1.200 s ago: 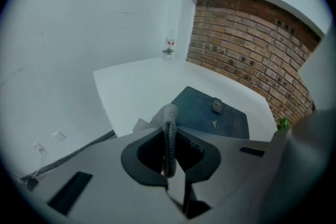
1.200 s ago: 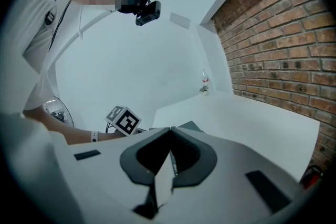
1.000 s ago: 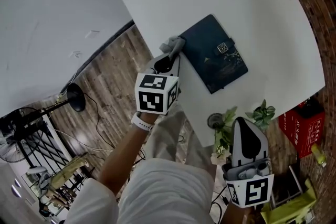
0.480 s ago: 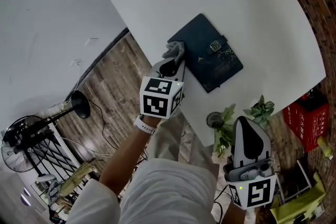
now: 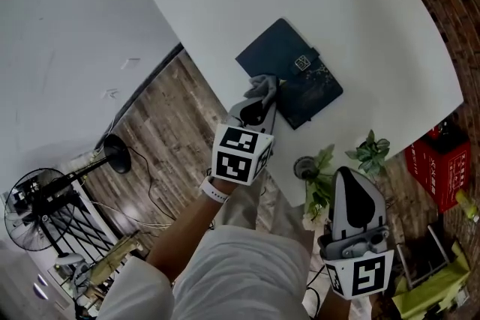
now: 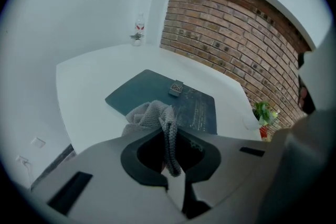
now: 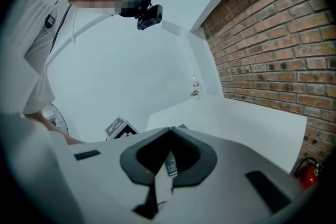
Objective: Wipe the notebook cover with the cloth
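The left claw [image 5: 259, 101] is clamped on a grey cloth [image 5: 263, 86] of coarse knitted weave. A fold of it runs down between the jaws, and the rest bunches out in front in soft lumps. The bunch presses on the near edge of the notebook [image 5: 289, 73].

The notebook is a flat rectangle with a smooth, dark blue-green cover. It lies closed and askew on the white table [image 5: 360, 19], close to the table's near edge. A small square metal clasp [image 5: 303, 63] sits on a strap at one long side, with fine pale ornament printed beside it.

The right claw [image 5: 346, 176] is held off the table, above a leafy green plant [image 5: 371, 155]. Its jaws are pressed together with nothing gripped. A rough red brick wall [image 6: 226, 23] rises behind the table, and the floor [image 5: 172, 109] is wood plank.
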`<state>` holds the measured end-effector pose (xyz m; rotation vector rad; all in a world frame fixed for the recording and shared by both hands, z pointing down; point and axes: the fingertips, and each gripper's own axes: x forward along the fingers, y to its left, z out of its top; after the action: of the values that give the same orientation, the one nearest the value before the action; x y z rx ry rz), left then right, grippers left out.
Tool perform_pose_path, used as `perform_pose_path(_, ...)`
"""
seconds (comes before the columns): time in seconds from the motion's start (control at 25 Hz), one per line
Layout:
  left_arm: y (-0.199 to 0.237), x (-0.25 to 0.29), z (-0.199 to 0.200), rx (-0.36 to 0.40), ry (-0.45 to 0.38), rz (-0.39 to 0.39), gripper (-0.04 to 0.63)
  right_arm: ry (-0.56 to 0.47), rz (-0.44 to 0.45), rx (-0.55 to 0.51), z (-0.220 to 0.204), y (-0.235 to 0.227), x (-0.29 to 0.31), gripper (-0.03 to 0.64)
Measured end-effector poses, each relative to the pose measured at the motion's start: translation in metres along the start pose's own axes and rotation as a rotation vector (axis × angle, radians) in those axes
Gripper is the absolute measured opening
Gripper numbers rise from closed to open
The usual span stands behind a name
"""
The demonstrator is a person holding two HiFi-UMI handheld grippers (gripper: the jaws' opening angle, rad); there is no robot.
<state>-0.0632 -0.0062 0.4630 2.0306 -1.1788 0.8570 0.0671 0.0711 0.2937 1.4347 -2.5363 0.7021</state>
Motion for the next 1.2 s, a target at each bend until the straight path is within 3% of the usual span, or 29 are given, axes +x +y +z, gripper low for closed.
perform_pose_path(0.36, -0.032, -0.001, -0.01, 0.023, 0.024, -0.061, 0.035, -0.016, -0.02, 0.008, 0.001, -0.003, -0.009, 0.003)
perform_pose_path(0.76, -0.087, -0.009, -0.031, 0.061, 0.073, -0.198, 0.035, -0.023, -0.032, 0.002, 0.005, -0.004, -0.018, 0.003)
perform_pose_path(1.2, -0.101, -0.047, 0.004, 0.057, -0.009, -0.235, 0.035, -0.044, -0.084, -0.035, 0.024, -0.006, -0.037, 0.003)
